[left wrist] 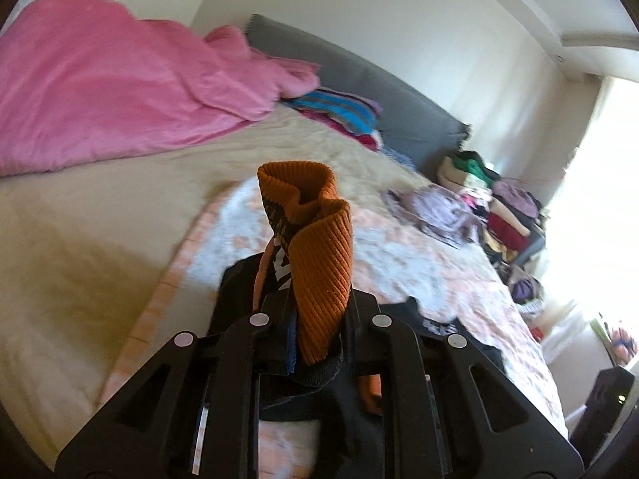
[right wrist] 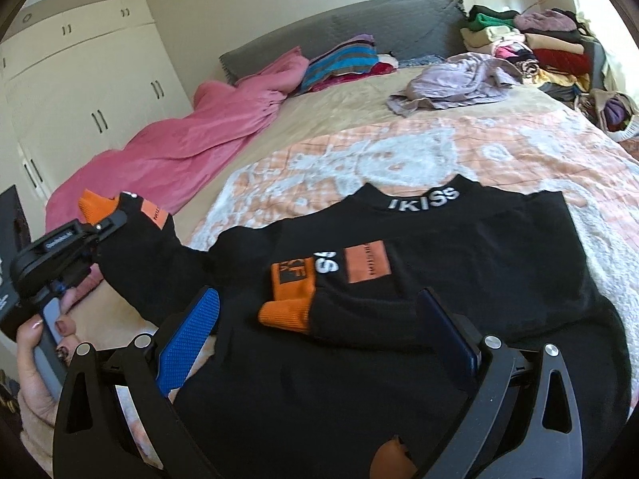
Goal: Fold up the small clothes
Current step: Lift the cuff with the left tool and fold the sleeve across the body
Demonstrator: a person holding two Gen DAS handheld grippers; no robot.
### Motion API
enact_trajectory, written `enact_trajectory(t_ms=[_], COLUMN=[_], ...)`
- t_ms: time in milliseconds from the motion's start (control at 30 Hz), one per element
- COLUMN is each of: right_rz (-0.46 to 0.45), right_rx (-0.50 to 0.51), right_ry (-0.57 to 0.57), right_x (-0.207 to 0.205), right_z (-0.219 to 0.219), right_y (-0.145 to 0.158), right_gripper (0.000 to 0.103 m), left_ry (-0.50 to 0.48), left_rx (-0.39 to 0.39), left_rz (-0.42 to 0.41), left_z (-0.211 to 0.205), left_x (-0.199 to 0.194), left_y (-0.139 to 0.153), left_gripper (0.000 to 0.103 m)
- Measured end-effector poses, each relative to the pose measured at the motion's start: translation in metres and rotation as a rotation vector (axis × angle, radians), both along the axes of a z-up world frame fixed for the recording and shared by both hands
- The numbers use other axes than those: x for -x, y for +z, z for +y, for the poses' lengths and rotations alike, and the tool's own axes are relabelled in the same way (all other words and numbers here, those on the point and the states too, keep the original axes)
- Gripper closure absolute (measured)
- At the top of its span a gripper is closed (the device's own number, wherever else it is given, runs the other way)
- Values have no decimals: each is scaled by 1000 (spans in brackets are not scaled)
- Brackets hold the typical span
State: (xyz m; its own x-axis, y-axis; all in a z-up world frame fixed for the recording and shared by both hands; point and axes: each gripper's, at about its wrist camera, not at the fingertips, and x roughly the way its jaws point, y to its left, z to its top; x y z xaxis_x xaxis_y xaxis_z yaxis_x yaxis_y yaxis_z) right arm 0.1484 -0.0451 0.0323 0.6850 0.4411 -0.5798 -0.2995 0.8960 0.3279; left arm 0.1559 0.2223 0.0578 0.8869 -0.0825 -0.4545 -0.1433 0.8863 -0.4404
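Black sweater (right wrist: 419,279), white "IKISS" lettering at collar, orange ribbed cuffs: lies front-up on the peach-and-white blanket (right wrist: 399,151), centre of the bed. One sleeve is folded across the chest, its cuff (right wrist: 285,313) resting by the orange patches.

Around it: lilac garment (right wrist: 451,80) crumpled at 12 o'clock, apart from the sweater; pink duvet (right wrist: 191,135) at 10 o'clock; striped pile against the grey headboard (right wrist: 359,16); stacked clothes (right wrist: 551,52) at 2 o'clock.

Right view alone shows the full garment layout and the left gripper (right wrist: 106,215) from outside. The left view shows only the pinched cuff (left wrist: 315,255) close up — standing upright.

Left gripper (left wrist: 315,311) — closed on the other sleeve's cuff, lifted at 9 o'clock. Right gripper (right wrist: 319,319) — blue-padded fingers (right wrist: 187,343) spread wide, holding nothing.
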Motion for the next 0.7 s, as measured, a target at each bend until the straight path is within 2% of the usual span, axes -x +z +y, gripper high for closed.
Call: enact_trajectory(t_ms=[233, 533, 700], right_rz=[-4, -20, -22], right_rx=[-17, -45, -69], right_ry=[-41, -120, -202], right_x=[9, 18, 23], right_z=[-26, -69, -103], right_y=[1, 5, 5], right_gripper=[5, 5, 5], left_ry=[-103, -229, -302], left_rx=[-12, -35, -95], left_rz=[-6, 23, 57], left_z=[-37, -82, -118], left_x=[-3, -14, -22], left_y=[9, 2, -9], left_gripper=[94, 94, 94])
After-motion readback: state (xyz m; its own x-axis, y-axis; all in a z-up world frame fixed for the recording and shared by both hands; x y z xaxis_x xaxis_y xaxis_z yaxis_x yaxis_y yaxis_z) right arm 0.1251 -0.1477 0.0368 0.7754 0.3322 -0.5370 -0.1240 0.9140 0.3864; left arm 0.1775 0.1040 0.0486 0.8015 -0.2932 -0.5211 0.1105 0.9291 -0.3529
